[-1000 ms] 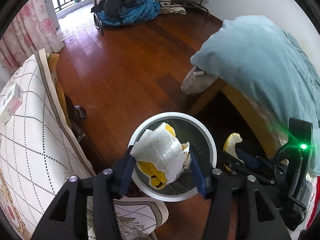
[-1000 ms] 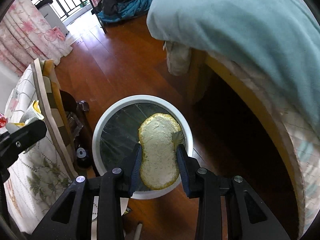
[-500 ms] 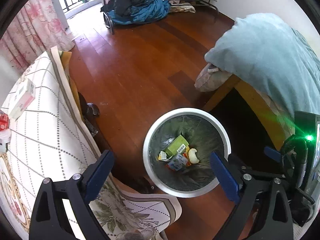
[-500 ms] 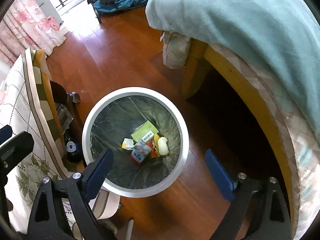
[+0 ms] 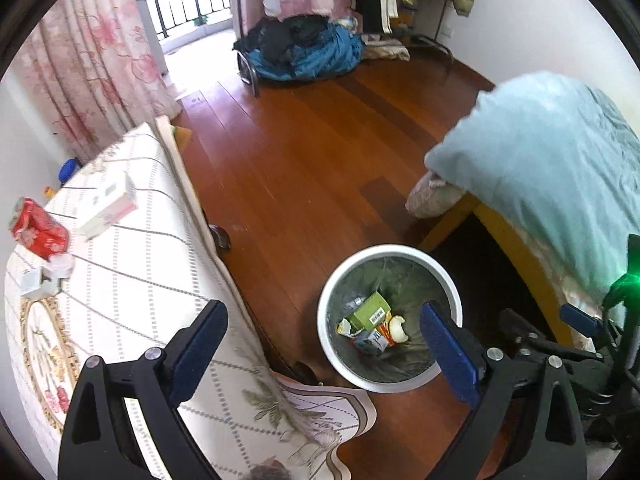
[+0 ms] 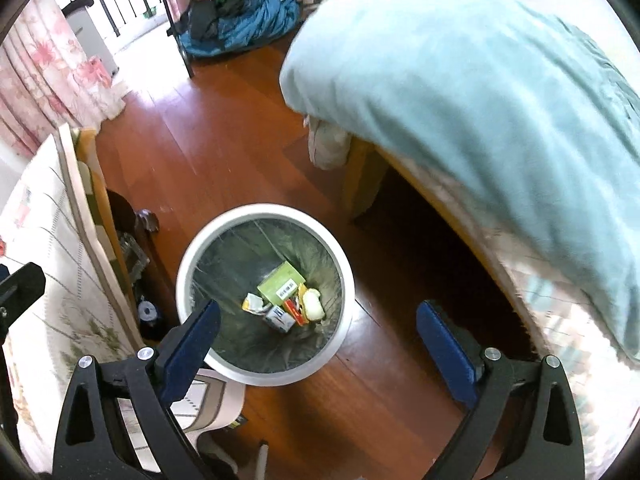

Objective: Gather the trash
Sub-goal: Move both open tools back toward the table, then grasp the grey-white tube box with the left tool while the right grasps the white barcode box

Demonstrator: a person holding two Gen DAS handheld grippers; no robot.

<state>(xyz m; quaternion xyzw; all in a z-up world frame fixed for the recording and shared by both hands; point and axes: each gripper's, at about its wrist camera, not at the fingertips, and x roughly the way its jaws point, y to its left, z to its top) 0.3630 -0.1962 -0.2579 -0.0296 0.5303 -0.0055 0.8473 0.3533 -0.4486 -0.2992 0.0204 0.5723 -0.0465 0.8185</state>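
Observation:
A white-rimmed trash bin (image 5: 390, 249) with a dark liner stands on the wooden floor between the table and the bed. At its bottom lie a green box (image 5: 368, 312), a pale peel piece (image 5: 399, 326) and crumpled wrappers. My left gripper (image 5: 323, 314) hangs above the bin's left side, open and empty. In the right wrist view the bin (image 6: 264, 209) holds the same green box (image 6: 280, 282). My right gripper (image 6: 319, 308) is open over its right rim, with nothing between its blue pads (image 6: 446, 350).
A table with a patterned cloth (image 5: 132, 280) fills the left and carries a red packet (image 5: 38, 229), a white box (image 5: 108, 204) and small items. A bed under a light blue blanket (image 5: 552, 168) stands on the right. Clothes are piled by the far balcony door.
Both grippers opened: the left let go of a crumpled wrapper and the right of a yellowish flat piece, which dropped into the bin. Both grippers then rose away from the bin.

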